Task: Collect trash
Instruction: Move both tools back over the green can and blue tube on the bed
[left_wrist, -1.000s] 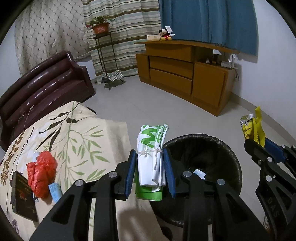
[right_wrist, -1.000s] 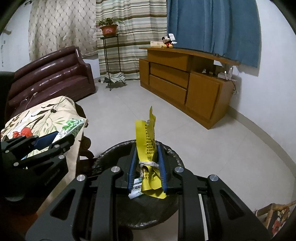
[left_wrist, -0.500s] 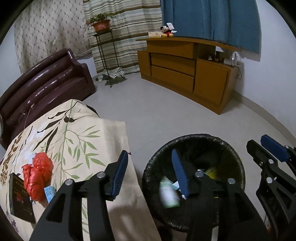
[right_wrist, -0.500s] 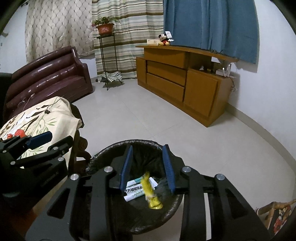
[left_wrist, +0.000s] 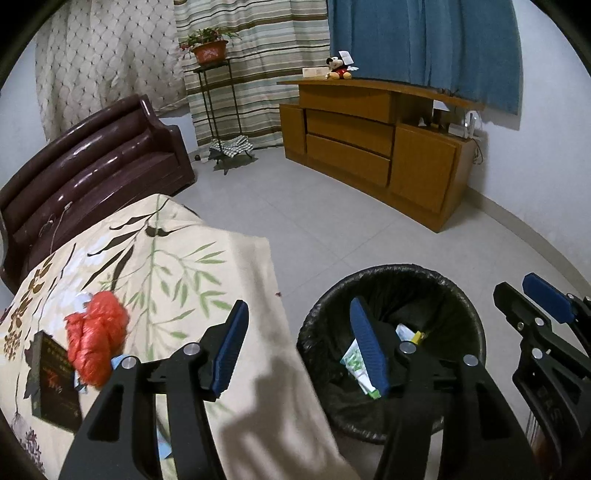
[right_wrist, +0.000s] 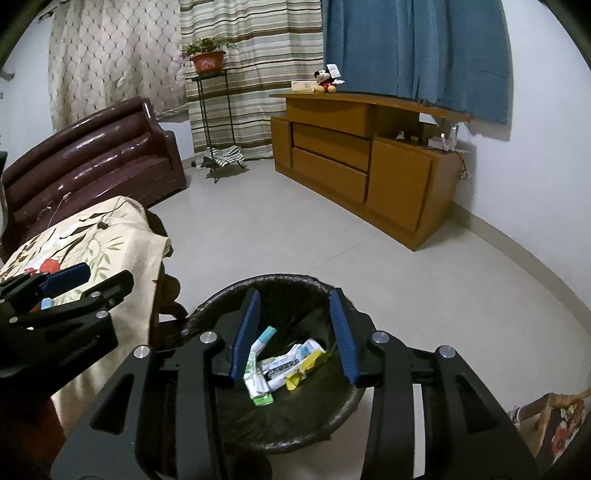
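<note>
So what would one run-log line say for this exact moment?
left gripper: opening, empty | right gripper: opening, empty, over bin | wrappers: in bin | red bag: on table

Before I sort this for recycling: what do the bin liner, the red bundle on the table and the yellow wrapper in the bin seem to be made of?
Bin liner: thin black plastic film, going by its crinkled, faintly glossy folds. Red bundle: probably a scrunched plastic bag; it looks shiny and wrinkled, though blurred. Yellow wrapper: likely printed plastic or foil packaging, smooth and creased; the frames do not show which.
</note>
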